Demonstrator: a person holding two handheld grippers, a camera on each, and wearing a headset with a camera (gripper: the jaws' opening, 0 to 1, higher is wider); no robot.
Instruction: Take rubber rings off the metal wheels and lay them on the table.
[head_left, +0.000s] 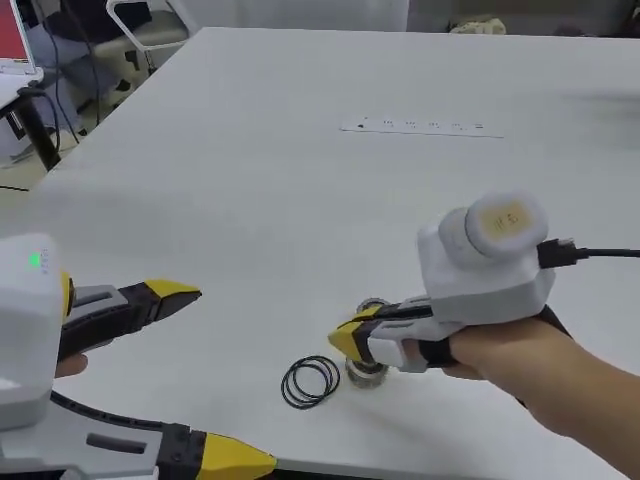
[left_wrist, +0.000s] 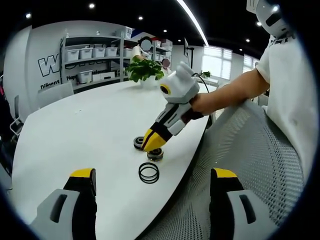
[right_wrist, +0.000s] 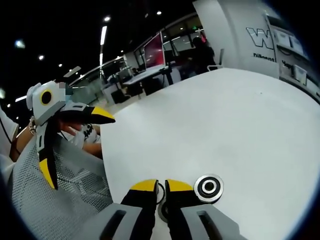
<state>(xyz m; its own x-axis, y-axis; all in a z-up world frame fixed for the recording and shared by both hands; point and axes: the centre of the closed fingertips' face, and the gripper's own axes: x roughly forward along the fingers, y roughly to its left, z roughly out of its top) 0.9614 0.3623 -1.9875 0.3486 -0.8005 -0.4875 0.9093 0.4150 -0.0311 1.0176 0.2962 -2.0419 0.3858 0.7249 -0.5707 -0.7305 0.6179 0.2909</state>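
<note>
Two small metal wheels stand near the table's front edge: one (head_left: 366, 372) just under my right gripper (head_left: 345, 343), the other (head_left: 372, 305) right behind it. In the right gripper view the yellow jaws (right_wrist: 161, 186) stand almost together over the near wheel, with the second wheel (right_wrist: 208, 186) beside them on the right. Whether a ring is pinched between them is hidden. A small pile of black rubber rings (head_left: 310, 382) lies flat on the table to the left of the wheels. My left gripper (head_left: 215, 378) hangs wide open at the table's edge, holding nothing, and faces the rings (left_wrist: 148, 173).
The white table (head_left: 300, 200) stretches far back, with a row of small marks (head_left: 420, 126) near its middle. A grey mesh chair back (left_wrist: 240, 145) sits beside the person at the table's edge. Chairs and desks stand at the far left.
</note>
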